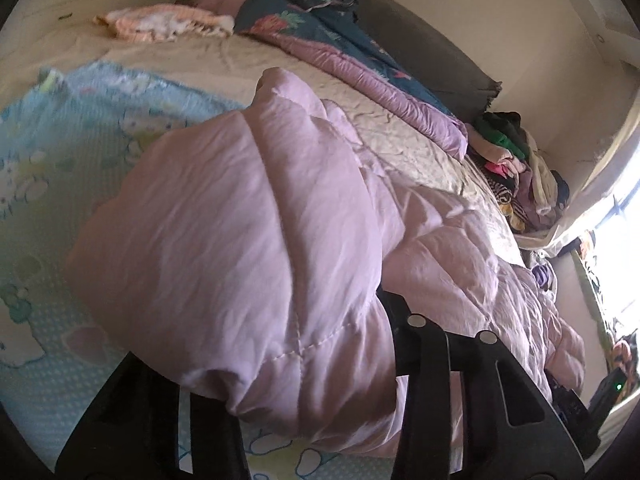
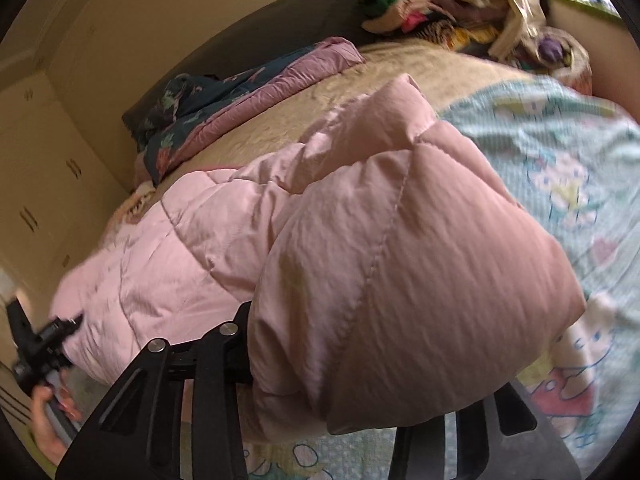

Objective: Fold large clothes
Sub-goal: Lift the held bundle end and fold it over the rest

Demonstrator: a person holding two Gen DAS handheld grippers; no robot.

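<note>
A puffy pink quilted coat (image 1: 248,216) lies across the bed, lifted at both ends. In the left wrist view my left gripper (image 1: 288,384) is shut on a thick bunched fold of it, and padding bulges out over the black fingers (image 1: 420,364). In the right wrist view my right gripper (image 2: 352,380) is shut on another bulging end of the coat (image 2: 400,240), whose fabric hides the fingertips. The stretch between the two grips sags over the bedding. At the left edge of the right wrist view a hand (image 2: 44,420) holds the left gripper's black body (image 2: 38,344).
The bed has a beige bedspread (image 1: 240,64) and a light blue cartoon-print sheet (image 1: 60,152) under the coat. A dark floral quilt with purple lining (image 1: 340,52) lies along the dark headboard (image 2: 260,36). A heap of mixed clothes (image 1: 516,168) sits in the corner; a wardrobe (image 2: 36,168) stands beside the bed.
</note>
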